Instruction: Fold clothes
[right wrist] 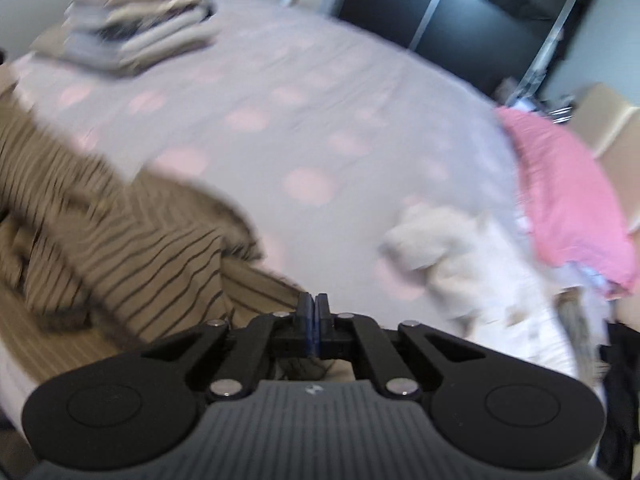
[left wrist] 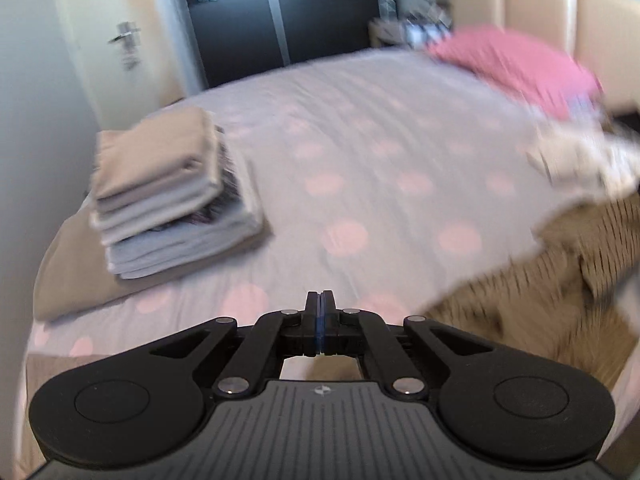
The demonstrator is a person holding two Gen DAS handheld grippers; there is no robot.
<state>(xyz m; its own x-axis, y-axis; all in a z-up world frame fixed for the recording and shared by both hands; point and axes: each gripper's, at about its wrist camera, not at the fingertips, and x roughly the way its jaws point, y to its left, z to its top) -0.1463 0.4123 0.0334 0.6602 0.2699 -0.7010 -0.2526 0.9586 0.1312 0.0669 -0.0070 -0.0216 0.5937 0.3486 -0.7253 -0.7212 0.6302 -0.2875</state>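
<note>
A tan garment with dark stripes [right wrist: 132, 240] lies crumpled on the bed's near side; it also shows in the left wrist view [left wrist: 532, 300] at the right. My left gripper [left wrist: 321, 295] is shut and empty above the bed. My right gripper [right wrist: 313, 298] is shut and empty just above the striped garment's edge. A stack of folded clothes [left wrist: 168, 196] sits on the bed at the left, seen far left in the right wrist view [right wrist: 136, 28]. A white crumpled garment [right wrist: 452, 248] lies to the right. Both views are motion-blurred.
The bed has a grey cover with pink dots [left wrist: 360, 152]. A pink pillow [left wrist: 516, 64] lies by the beige headboard [left wrist: 560, 8]. A dark wardrobe [left wrist: 280, 12] and a door [left wrist: 120, 40] stand beyond the bed.
</note>
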